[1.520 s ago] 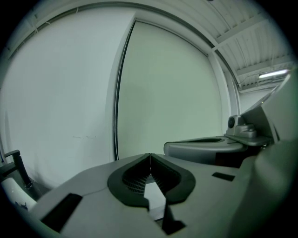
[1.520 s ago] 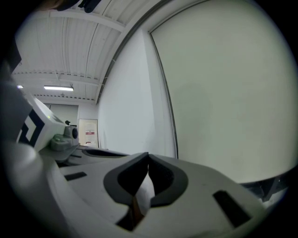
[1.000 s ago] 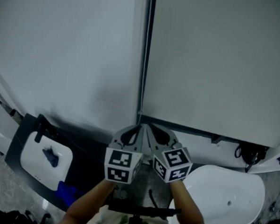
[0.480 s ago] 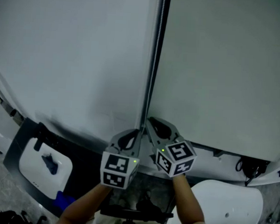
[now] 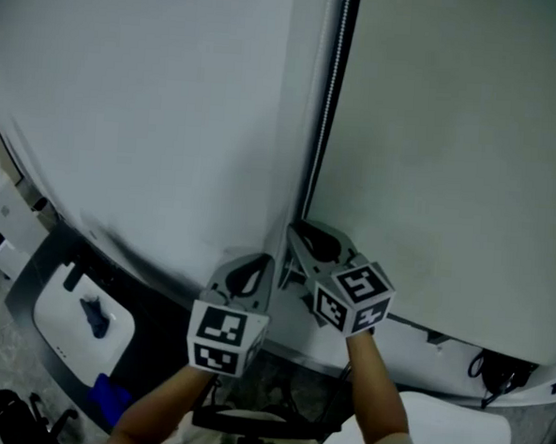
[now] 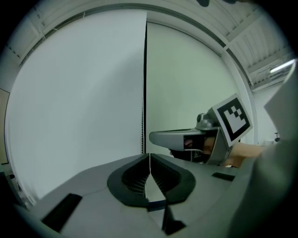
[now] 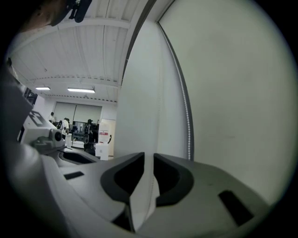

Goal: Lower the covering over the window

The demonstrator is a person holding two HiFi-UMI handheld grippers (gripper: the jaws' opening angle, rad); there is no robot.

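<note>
1. Two white roller blinds fill the upper head view: the left blind (image 5: 153, 115) and the right blind (image 5: 460, 162). They hang side by side, with a dark vertical gap between them.
2. The bead chain (image 5: 328, 107) runs down this gap and ends behind the raised grippers.
3. The left gripper (image 5: 260, 259) sits just left of the chain, and its jaws are closed together. In the left gripper view the chain drops straight to the jaw tips (the view does not show whether it is pinched).
4. The right gripper (image 5: 296, 230) is the higher one, and its tips are at the foot of the chain. Its jaws have just been opening and stand narrowly apart. A faint beaded strand shows in the slit, not visibly pressed, and another run of chain hangs just to the right.
5. At lower left, a dark desk (image 5: 41, 258) carries a white device (image 5: 70, 321).
</note>
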